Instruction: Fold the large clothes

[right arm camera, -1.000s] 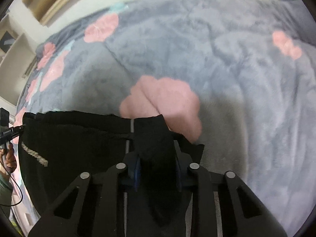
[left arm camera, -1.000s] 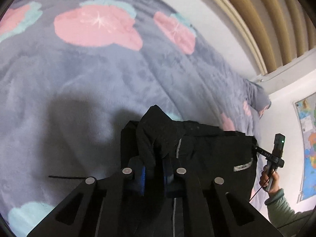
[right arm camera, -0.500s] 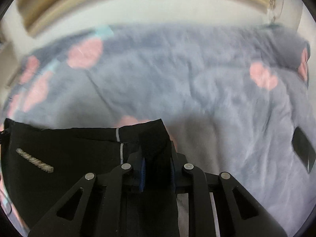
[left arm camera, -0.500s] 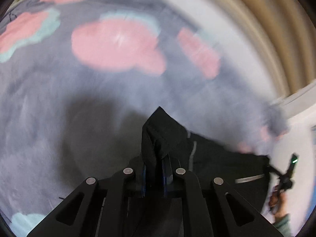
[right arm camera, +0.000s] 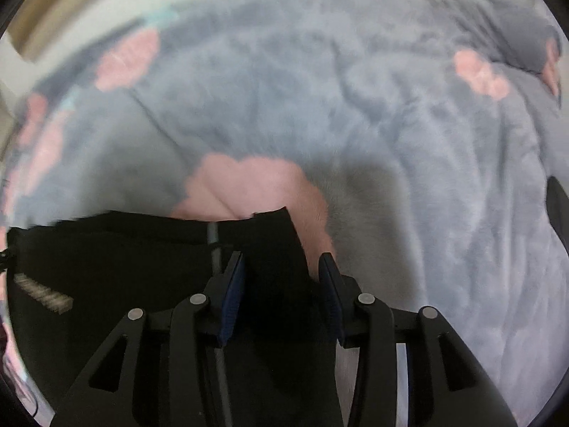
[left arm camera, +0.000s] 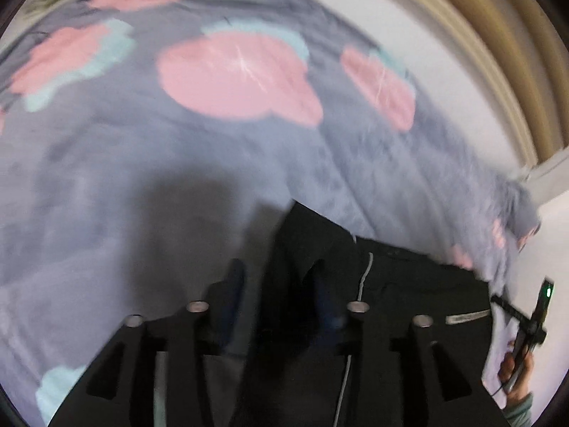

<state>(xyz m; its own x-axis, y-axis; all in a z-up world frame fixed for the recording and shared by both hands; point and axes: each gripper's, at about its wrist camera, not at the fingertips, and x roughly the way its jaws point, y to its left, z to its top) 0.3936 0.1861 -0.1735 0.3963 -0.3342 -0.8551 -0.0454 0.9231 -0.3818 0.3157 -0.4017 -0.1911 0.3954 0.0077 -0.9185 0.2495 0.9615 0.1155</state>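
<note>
A black garment (left arm camera: pixel 409 284) with a thin pale stripe and a small grey label lies folded on a grey blanket with pink flowers (left arm camera: pixel 142 178). My left gripper (left arm camera: pixel 279 284) stands over the garment's left corner; its jaws are opening, and the corner sits loose between the blue pads. In the right wrist view the same garment (right arm camera: pixel 124 256) fills the lower left. My right gripper (right arm camera: pixel 281 277) is over its right corner, jaws opening, with the cloth lying between the pads and a gap beside the right pad.
The blanket (right arm camera: pixel 391 142) covers the whole bed, with a pale wall and wooden slats (left arm camera: pixel 498 53) behind it. A person's hand (left arm camera: pixel 515 366) holds a black handle with a green light at the far right. A dark flat object (right arm camera: pixel 558 210) lies at the right edge.
Both grippers were shut on the garment's raised corners; now both pairs of jaws have parted and the corners have dropped onto the bed. The left gripper has tilted up a little.
</note>
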